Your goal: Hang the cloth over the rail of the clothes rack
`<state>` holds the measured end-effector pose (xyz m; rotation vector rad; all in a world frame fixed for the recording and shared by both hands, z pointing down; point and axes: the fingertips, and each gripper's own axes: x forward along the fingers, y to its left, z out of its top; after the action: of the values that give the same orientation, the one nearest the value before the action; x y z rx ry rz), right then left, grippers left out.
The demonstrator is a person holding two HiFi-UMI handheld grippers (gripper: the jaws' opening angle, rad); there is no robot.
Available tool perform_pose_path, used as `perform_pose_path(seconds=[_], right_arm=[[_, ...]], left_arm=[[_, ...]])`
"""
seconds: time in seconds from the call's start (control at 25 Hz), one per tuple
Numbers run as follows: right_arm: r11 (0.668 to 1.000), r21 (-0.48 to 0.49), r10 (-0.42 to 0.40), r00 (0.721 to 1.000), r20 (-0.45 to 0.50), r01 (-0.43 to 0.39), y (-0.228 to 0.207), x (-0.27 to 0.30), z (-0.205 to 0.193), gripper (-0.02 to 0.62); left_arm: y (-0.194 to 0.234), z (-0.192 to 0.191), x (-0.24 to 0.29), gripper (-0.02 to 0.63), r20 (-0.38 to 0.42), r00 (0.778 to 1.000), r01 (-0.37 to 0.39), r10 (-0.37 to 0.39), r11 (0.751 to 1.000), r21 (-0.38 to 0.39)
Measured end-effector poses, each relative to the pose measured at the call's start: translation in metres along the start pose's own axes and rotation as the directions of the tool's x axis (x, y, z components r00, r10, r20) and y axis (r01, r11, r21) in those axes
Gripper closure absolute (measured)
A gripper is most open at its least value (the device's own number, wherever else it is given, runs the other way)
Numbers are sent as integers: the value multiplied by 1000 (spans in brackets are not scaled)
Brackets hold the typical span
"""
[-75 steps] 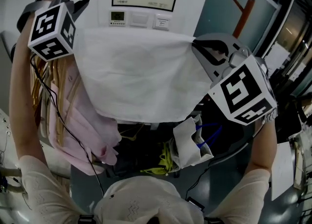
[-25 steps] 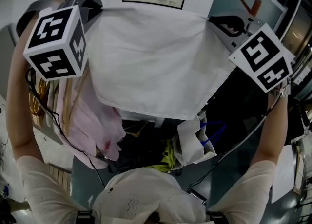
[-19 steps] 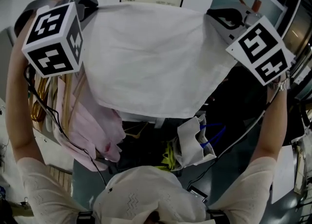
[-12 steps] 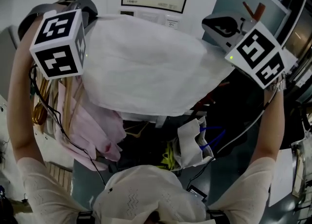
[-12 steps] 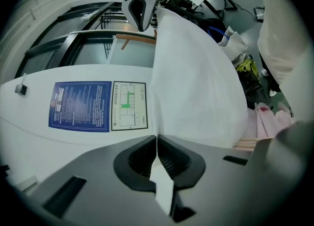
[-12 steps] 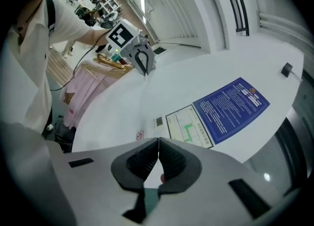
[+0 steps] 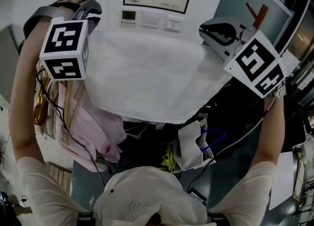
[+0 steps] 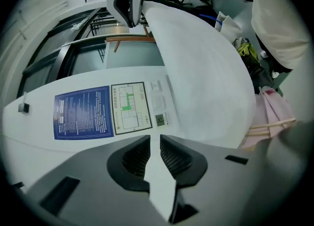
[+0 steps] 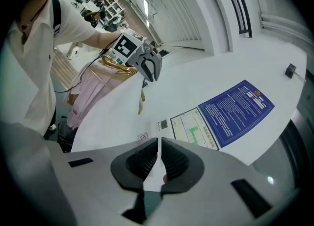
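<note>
Both grippers have come down since a second ago, so the cloth's [image 7: 152, 77] top edge now sits below the wall switches [image 7: 149, 19] that it covered then. At the left, the left gripper [image 7: 92, 10] holds one upper corner. Its jaws are opening, a narrow gap with the cloth's corner still between the pads. From there the cloth's long axis runs roughly level across to the right, and the sheet hangs down and slopes toward the person, above the wooden hangers [image 7: 41, 107] and pink garments [image 7: 98, 129]. It is plain white, thin and smooth, with a few soft folds and a gently curved lower edge. At the right, the right gripper [image 7: 203, 29] is clamped on the other upper corner, and only a thin slit filled with fabric shows between its pads. Only the two gripper views show the blue notice [image 8: 82, 112] beside the floor plan [image 8: 128, 106]. Only the head view shows the white bag [image 7: 192, 144] below the cloth.
</note>
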<state>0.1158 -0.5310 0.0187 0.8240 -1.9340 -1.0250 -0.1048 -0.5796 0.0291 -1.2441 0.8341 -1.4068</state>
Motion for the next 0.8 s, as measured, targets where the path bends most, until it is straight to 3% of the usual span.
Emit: perform_pose_path(seconds=[0.16, 0.28, 0.44, 0.56, 0.68, 0.72, 0.8], right_arm=[[1000, 13, -8, 1000, -4, 8, -2, 0, 0, 574], [996, 37, -76, 997, 15, 75, -12, -5, 1, 574], [984, 77, -165, 984, 73, 159, -15, -25, 13, 574], [965, 103, -258, 945, 199, 242, -11, -50, 40, 574], [913, 238, -395, 861, 320, 331, 3, -75, 63, 574], [893, 290, -433, 837, 335, 345, 11, -81, 64, 574], [854, 383, -483, 810, 332, 352, 31, -88, 58, 572]], left_arm=[[6, 0, 0, 511, 17, 1000, -18, 19, 1000, -10], [18, 1, -4, 511, 18, 992, -125, 125, 992, -35], [42, -6, -22, 512, 12, 943, -323, 331, 927, -189], [34, -3, -41, 512, 68, 931, -310, 357, 878, -364], [15, 6, -62, 518, 102, 906, -302, 410, 797, -523], [10, 7, -72, 529, 96, 889, -316, 447, 751, -580], [0, 7, -92, 533, 87, 843, -314, 531, 617, -722]])
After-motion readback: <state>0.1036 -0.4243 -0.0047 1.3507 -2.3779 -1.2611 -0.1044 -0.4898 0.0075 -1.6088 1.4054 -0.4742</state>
